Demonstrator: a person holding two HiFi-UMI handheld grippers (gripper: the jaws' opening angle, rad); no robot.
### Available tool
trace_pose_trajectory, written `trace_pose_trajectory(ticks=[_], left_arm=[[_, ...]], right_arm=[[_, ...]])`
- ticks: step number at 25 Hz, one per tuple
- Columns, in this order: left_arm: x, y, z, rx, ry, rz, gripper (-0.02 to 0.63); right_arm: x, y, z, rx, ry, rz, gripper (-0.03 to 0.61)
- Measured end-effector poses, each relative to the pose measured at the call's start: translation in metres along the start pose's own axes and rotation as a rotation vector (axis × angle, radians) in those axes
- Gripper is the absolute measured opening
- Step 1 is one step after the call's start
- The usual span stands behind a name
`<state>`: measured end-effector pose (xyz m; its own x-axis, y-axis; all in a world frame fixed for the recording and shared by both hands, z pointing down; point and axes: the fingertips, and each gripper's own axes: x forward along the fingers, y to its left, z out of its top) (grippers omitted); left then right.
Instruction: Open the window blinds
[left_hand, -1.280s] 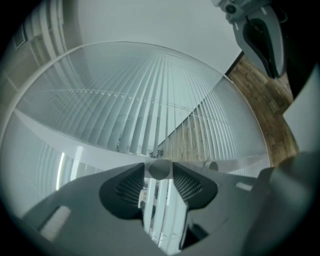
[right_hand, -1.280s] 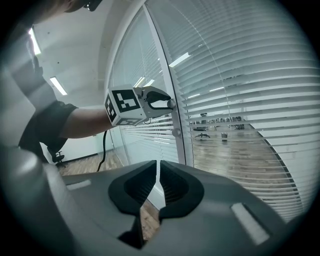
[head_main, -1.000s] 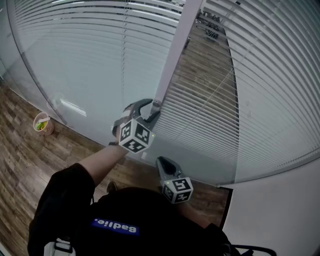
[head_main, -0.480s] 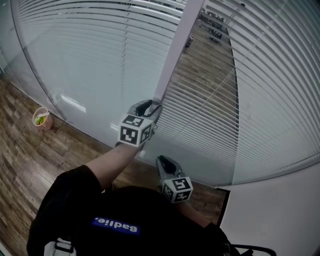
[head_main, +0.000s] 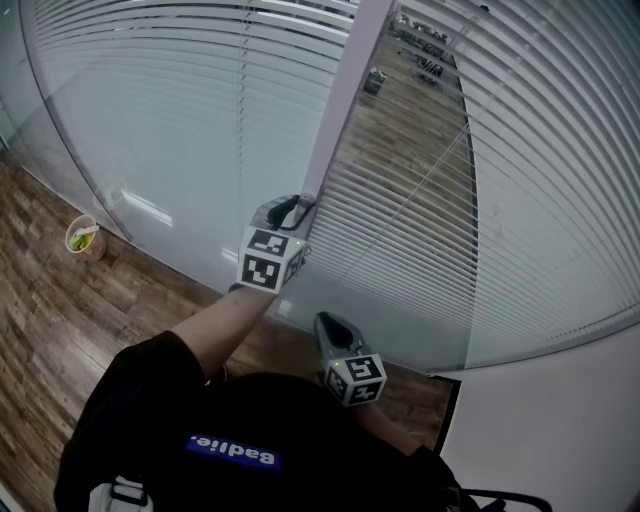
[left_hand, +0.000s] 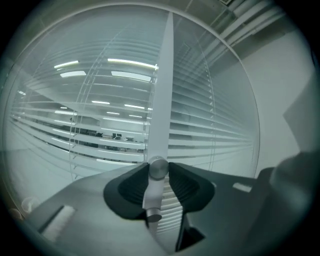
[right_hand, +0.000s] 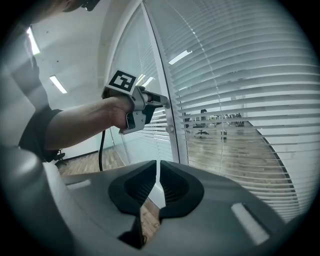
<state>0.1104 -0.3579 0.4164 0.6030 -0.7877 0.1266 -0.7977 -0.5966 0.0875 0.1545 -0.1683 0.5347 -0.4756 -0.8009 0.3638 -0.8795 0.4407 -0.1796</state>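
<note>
Left hand-held gripper (head_main: 297, 209) is up at the white post (head_main: 345, 100) between the two panes. Its jaws are closing on the small metal knob (left_hand: 157, 169), and the pads look to be meeting its sides. So the step in hand is taking hold, and turning should come next (a guess from the set-up). That move calls for a firm pinch, then a roll of the wrist about the knob's own line, with no pulling. The knob sits right between the jaw tips. Its long axis runs the way the gripper points, free end toward the gripper. The blinds (head_main: 430, 200) hang just beyond, slats level. Right hand-held gripper (head_main: 331, 326) hangs below the left one, jaws nearly together, holding nothing.
</note>
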Motion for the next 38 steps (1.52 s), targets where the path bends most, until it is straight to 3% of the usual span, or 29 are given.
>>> trace_pose_trajectory(ticks=[15,30,34,38], left_arm=[[0.002,-0.006,-0.003,0.457,0.029,0.035,0.126],[0.000,-0.011,-0.003,1.035,0.056,0.051,0.126],[0.000,-0.012,-0.004,1.140,0.061,0.039,0.126],[0.000,-0.012,-0.003,1.194,0.064,0.027,0.126]], right_arm=[[0.005,0.005,-0.003,0.019,0.000,0.014,0.017],[0.009,0.014,-0.003,0.034,-0.001,0.022,0.015],[0.010,0.016,-0.002,0.035,-0.001,0.025,0.015],[0.011,0.018,0.000,0.037,-0.004,0.027,0.015]])
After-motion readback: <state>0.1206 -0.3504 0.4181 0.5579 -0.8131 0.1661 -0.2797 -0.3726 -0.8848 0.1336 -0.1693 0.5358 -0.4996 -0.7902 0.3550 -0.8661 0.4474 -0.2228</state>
